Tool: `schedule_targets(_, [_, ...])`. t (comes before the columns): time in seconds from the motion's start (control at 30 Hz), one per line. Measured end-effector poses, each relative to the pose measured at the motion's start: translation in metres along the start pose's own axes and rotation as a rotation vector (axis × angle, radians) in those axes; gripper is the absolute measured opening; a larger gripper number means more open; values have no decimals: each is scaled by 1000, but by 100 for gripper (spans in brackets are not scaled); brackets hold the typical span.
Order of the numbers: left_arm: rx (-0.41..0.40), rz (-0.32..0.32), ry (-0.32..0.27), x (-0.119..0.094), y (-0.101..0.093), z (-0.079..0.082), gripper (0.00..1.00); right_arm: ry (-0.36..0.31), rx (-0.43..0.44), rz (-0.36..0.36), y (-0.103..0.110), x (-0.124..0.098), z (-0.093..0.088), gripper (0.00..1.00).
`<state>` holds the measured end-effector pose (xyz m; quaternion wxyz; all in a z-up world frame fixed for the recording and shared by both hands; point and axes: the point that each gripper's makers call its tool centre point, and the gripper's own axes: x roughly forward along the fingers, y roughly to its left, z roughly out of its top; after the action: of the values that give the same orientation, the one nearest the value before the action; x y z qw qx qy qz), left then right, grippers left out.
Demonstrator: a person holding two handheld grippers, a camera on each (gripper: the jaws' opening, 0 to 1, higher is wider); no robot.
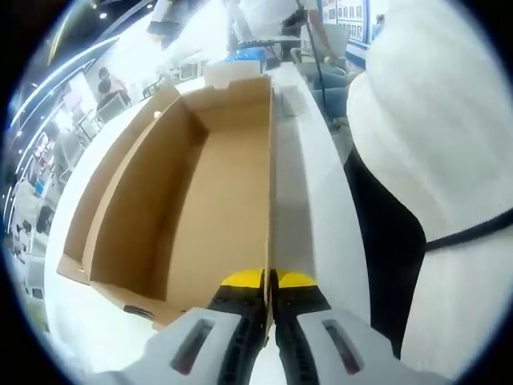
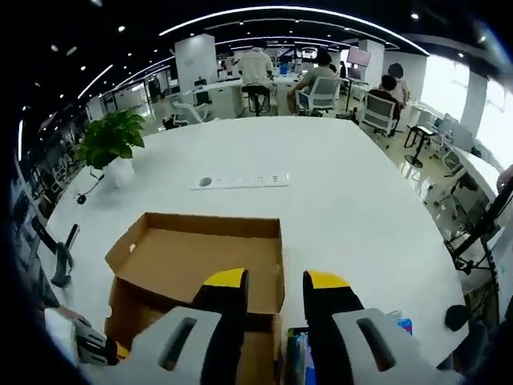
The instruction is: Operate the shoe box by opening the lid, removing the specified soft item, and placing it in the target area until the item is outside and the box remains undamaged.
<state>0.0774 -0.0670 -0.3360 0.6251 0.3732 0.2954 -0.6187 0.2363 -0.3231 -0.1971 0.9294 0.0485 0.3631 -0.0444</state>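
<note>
Shoe box (image 1: 200,192) open on white table (image 1: 313,216), brown cardboard, interior bare as far as visible in left gripper view. Long side wall running from 6 toward 12 o'clock in that view, lid flap (image 1: 104,176) folded out toward 9 o'clock, small tab at far end near 12. Left hand-held gripper (image 1: 270,281) at 6 o'clock, yellow-tipped jaws pinched nearly together on near end of box's right wall, wall edge sandwiched between tips. White sleeve or torso of person (image 1: 433,160) at 3 o'clock, just beside table edge, dark strap across it.

In right gripper view, same box (image 2: 200,257) at 6–7 o'clock, open flap spread flat toward 12, cavity partly hidden behind jaws. Right hand-held gripper (image 2: 276,281) at 6 o'clock, jaws apart with clear gap, nothing between tips, hovering above box's near right corner. Colourful item (image 2: 298,353) low between jaws at 6 o'clock, too hidden to identify. Other gripper's grey body (image 2: 96,346) at 7 o'clock by box's left side.

Farther out: white strip-like object (image 2: 240,181) lying flat on table toward 12 o'clock, well apart from box. Potted green plant (image 2: 112,140) at 10 o'clock near table edge. Seated people (image 2: 321,80) at desks beyond table at 12–1 o'clock. Office chairs and stands at 3 o'clock.
</note>
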Motion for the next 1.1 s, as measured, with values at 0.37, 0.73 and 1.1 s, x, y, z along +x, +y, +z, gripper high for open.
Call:
schedule_targets(0.37, [8, 2, -4, 0, 0, 0, 2, 89, -119, -16, -1, 37, -7, 19])
schedule_targets(0.73, [6, 2, -2, -1, 1, 0, 2, 161, -116, -21, -7, 71, -25, 19])
schedule_targets(1.1, [6, 5, -2, 0, 1, 1, 2, 227, -121, -15, -10, 91, -29, 20])
